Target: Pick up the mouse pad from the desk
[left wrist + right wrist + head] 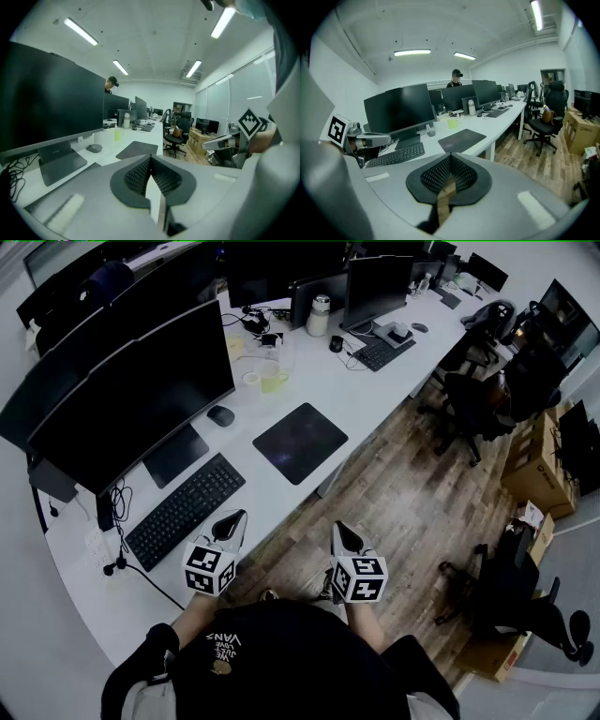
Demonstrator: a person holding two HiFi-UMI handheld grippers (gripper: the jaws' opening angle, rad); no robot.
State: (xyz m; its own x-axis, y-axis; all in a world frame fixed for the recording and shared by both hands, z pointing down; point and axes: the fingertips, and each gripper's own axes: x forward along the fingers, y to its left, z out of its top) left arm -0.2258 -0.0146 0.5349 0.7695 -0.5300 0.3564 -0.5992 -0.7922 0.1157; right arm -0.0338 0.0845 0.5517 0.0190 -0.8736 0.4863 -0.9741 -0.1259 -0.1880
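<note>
Dark rectangular mouse pad (300,442) lies flat on the white worktop (375,390), at 12 o'clock and well apart from the left hand-held gripper (233,520) and the right hand-held gripper (343,533), both empty with jaws pressed together.

The left claw (151,164) covers part of the near edge of the mouse pad (136,149).

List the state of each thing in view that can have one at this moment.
mouse pad: flat on the desk, untouched.
left gripper: fingers shut, nothing between them.
right gripper: fingers shut, nothing between them.
curved monitor: screen dark.
green cup: upright on the desk.
mouse: on the desk, untouched.
</note>
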